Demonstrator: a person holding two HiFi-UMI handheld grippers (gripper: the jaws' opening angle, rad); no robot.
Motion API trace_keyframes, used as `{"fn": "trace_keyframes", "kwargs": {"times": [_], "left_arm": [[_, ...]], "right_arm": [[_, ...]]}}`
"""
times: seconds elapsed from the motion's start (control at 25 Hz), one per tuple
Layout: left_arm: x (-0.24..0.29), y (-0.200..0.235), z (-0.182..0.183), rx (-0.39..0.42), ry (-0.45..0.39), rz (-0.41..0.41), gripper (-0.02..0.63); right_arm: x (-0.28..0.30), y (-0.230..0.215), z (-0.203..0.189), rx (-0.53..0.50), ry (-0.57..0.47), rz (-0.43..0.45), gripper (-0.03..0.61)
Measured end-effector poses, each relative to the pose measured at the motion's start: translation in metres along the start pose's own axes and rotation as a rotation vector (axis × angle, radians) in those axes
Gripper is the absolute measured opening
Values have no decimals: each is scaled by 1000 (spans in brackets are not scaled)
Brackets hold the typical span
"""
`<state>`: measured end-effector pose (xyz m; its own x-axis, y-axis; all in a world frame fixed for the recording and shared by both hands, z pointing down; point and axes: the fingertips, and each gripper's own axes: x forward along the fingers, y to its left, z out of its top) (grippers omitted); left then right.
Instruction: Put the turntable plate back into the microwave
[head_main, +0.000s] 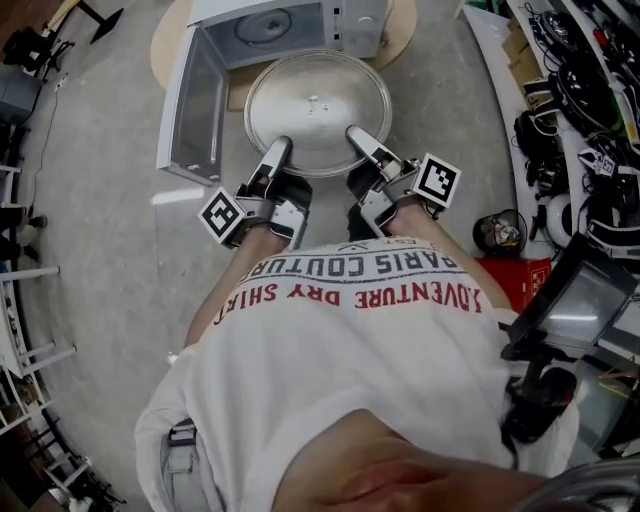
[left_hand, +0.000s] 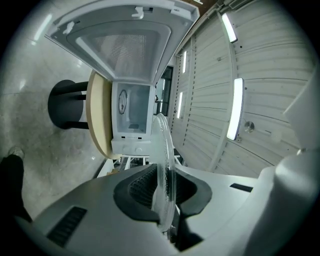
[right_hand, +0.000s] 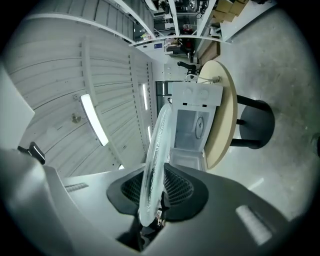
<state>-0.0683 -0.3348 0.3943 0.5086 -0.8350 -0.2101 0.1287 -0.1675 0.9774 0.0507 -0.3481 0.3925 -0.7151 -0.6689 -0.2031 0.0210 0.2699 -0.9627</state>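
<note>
The round clear glass turntable plate hangs level in front of the white microwave, whose door stands open to the left. My left gripper is shut on the plate's near-left rim, my right gripper on its near-right rim. In the left gripper view the plate shows edge-on between the dark pads, with the open microwave cavity beyond. In the right gripper view the plate is likewise edge-on, the microwave ahead on its round table.
The microwave stands on a round wooden table with a dark pedestal. Cluttered shelves and gear line the right side, with a red box on the floor. Grey floor lies to the left.
</note>
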Motion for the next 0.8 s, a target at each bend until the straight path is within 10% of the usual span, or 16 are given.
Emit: {"fn": "trace_keyframes", "kwargs": {"times": [0.8], "left_arm": [[132, 149, 174, -11, -249, 101, 38]], "right_arm": [[188, -184, 100, 83, 216, -100, 46]]}}
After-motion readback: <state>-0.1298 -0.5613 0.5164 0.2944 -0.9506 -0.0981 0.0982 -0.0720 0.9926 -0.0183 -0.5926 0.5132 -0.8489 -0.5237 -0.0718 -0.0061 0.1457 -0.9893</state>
